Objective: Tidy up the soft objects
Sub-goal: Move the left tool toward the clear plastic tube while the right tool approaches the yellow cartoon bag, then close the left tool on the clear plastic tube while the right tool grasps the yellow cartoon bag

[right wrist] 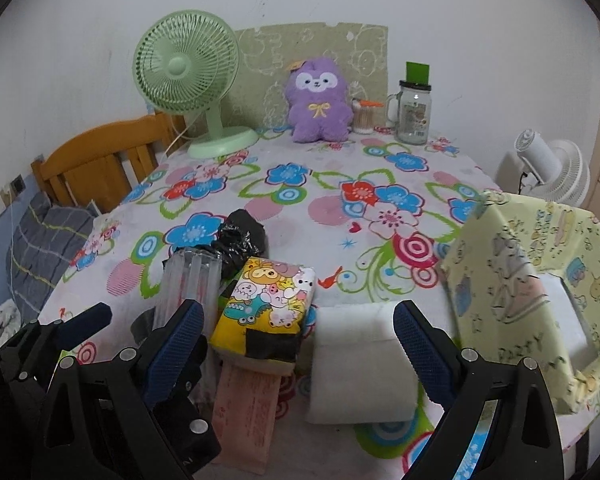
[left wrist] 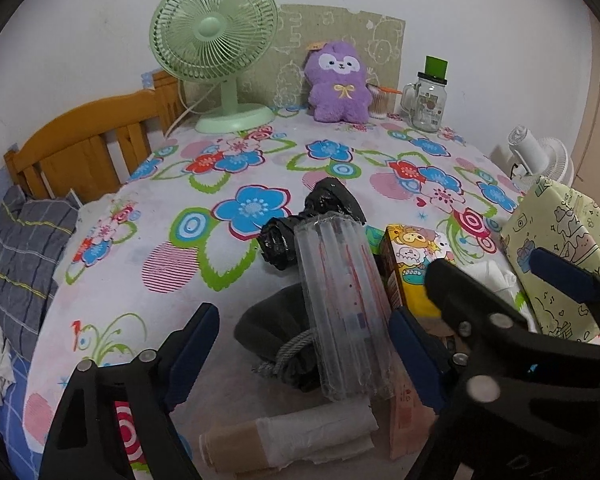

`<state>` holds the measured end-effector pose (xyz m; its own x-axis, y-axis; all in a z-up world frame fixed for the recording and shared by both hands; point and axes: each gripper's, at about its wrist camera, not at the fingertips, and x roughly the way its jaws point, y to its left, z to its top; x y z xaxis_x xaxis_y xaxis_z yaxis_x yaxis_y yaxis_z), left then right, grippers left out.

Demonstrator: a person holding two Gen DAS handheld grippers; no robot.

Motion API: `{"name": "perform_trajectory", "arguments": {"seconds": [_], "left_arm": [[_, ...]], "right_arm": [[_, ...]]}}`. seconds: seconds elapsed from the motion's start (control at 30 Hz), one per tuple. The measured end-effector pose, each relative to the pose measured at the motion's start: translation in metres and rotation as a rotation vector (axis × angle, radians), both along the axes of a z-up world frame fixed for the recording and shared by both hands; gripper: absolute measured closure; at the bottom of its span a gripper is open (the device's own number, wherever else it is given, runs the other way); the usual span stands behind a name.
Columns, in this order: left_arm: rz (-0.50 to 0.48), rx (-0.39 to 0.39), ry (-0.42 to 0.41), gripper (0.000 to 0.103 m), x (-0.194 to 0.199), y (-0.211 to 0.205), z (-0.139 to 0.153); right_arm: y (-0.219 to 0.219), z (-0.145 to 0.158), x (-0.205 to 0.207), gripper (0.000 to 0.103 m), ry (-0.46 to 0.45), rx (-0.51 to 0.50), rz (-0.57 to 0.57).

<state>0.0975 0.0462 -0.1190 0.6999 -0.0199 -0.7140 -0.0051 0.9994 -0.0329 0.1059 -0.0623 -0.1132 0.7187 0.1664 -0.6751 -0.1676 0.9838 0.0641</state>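
Your left gripper point(left wrist: 304, 344) spread wide over clear plastic-wrapped roll point(left wrist: 338, 300); pads flank it, not pressing. Black bag bundles point(left wrist: 324, 208) just beyond, dark grey pouch point(left wrist: 268, 328) beneath roll. Your right gripper point(right wrist: 300, 332) spread too, nothing pinched; yellow cartoon-print tissue pack point(right wrist: 266, 304) and white foam block point(right wrist: 360, 368) lie between its fingers on floral tablecloth point(right wrist: 332, 208). Purple plush toy point(right wrist: 318, 100) far, against wall, right of green desk fan point(right wrist: 188, 80).

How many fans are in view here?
2. A green fan stands at the table's far left, beside the purple plush; a white fan sits beyond the table's right edge. Others may be hidden.
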Motion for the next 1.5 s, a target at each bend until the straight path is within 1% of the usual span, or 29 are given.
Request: {"name": "perform_trajectory", "arguments": {"seconds": [0.13,0.2,0.27,0.37,0.4,0.5,0.57,0.67,0.7,0.73,0.77,0.8,0.93,1.1,1.2,1.5], "left_arm": [[-0.017,-0.011,0.017,0.022,0.005,-0.001,-0.004],[-0.025,-0.019,0.025,0.027,0.008,-0.001,-0.006],[-0.035,-0.025,0.031,0.031,0.009,-0.001,-0.007],[-0.044,-0.016,0.034,0.038,0.011,-0.004,-0.008],[-0.048,-0.015,0.034,0.042,0.012,-0.004,-0.009],[-0.056,-0.011,0.033,0.048,0.012,-0.005,-0.009],[-0.062,-0.012,0.032,0.05,0.012,-0.006,-0.009],[-0.073,-0.026,0.034,0.053,0.012,-0.005,-0.009],[-0.085,-0.031,0.036,0.056,0.012,-0.006,-0.008],[-0.09,-0.025,0.035,0.059,0.011,-0.008,-0.008],[-0.086,-0.013,0.03,0.062,0.01,-0.009,-0.007],[-0.087,-0.011,0.03,0.062,0.01,-0.01,-0.007],[-0.085,-0.017,0.029,0.066,0.009,-0.011,-0.007],[-0.099,-0.03,0.027,0.075,0.006,-0.014,-0.004],[-0.107,-0.039,0.03,0.079,0.004,-0.016,-0.003],[-0.119,-0.044,0.017,0.082,-0.004,-0.023,0.006]], "right_arm": [[0.004,-0.007,0.009,0.006,0.026,-0.007,0.002],[0.006,-0.012,0.014,0.007,0.045,-0.004,-0.001],[0.007,-0.016,0.018,0.012,0.067,0.001,0.001],[0.01,-0.023,0.024,0.016,0.108,0.017,0.009],[0.01,-0.025,0.024,0.017,0.117,0.027,0.012],[0.012,-0.027,0.026,0.022,0.132,0.051,0.028],[0.014,-0.028,0.026,0.03,0.138,0.063,0.045],[0.014,-0.028,0.026,0.035,0.151,0.094,0.058],[0.014,-0.028,0.026,0.038,0.154,0.1,0.06],[0.014,-0.028,0.026,0.046,0.154,0.094,0.056],[0.015,-0.027,0.026,0.048,0.149,0.075,0.047],[0.015,-0.027,0.026,0.048,0.145,0.063,0.043],[0.011,-0.025,0.024,0.053,0.141,0.065,0.041],[0.008,-0.021,0.019,0.054,0.124,0.057,0.035],[0.005,-0.02,0.018,0.054,0.127,0.06,0.027],[-0.004,-0.011,0.009,0.054,0.113,0.068,0.019]]}}
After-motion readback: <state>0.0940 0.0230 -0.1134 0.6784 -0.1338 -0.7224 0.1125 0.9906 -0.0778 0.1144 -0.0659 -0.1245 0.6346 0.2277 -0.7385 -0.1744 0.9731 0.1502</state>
